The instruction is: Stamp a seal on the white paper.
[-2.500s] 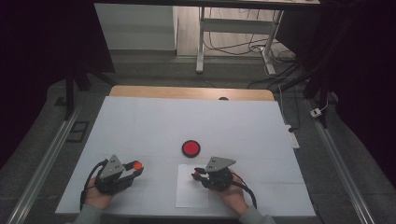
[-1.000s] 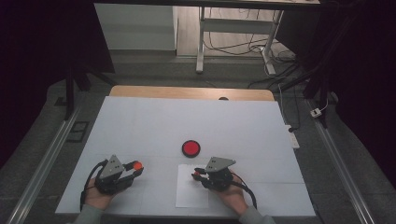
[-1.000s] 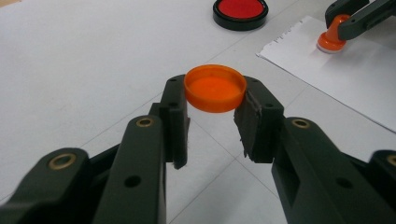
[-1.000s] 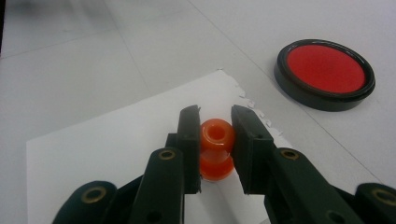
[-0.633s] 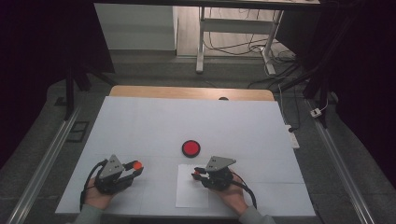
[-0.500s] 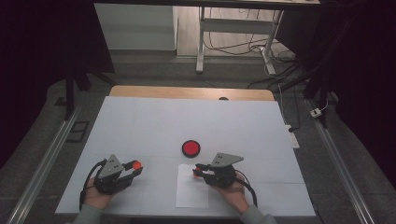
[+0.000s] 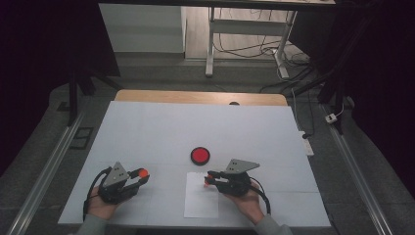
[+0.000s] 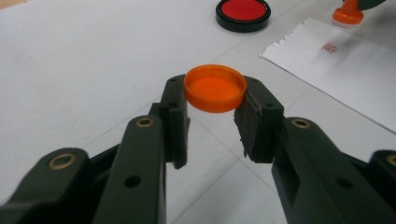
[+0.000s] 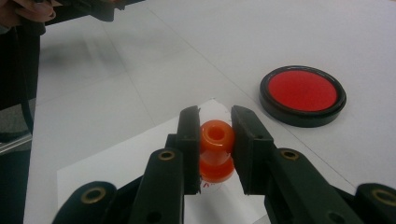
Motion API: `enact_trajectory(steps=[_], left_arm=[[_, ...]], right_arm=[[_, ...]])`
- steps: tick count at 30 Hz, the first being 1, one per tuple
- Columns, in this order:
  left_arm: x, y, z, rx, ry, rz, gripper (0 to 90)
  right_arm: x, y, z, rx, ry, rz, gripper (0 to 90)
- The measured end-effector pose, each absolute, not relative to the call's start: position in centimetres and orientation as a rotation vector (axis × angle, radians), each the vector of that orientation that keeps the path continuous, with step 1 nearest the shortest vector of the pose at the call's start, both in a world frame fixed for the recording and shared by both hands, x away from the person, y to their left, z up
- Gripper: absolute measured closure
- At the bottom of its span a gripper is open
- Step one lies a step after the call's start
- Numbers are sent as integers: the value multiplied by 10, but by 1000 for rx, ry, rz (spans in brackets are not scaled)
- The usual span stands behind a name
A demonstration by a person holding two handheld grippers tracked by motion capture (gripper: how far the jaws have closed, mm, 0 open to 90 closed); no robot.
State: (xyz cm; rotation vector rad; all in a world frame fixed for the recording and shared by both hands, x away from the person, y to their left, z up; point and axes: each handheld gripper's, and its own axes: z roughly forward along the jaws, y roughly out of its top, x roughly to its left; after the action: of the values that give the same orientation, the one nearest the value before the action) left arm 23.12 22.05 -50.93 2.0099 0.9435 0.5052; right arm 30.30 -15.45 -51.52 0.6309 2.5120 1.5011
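Fingers [image 9: 189,135] of the right gripper [image 9: 215,140] clamp an orange stamp [image 9: 216,151] by its narrow waist over the paper [image 7: 201,198], ink pad [image 7: 200,155] at 11 o'clock; likely light, rigid, slippery plastic. The left gripper [image 8: 215,100] pinches its cap [image 8: 215,87].

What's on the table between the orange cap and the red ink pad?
Nothing: in the left gripper view, bare white table runs from the orange cap to the red ink pad.

Orange cap [image 8: 215,88], orange stamp [image 9: 216,151], red ink pad [image 7: 199,155].
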Motion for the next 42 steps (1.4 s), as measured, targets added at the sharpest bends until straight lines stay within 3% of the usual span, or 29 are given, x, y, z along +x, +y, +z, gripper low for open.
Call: enact_trajectory(steps=[42], left_arm=[[234,216,-510,2021,928,499,653]], right_arm=[[303,-197,-478,729,2297,1600,733]])
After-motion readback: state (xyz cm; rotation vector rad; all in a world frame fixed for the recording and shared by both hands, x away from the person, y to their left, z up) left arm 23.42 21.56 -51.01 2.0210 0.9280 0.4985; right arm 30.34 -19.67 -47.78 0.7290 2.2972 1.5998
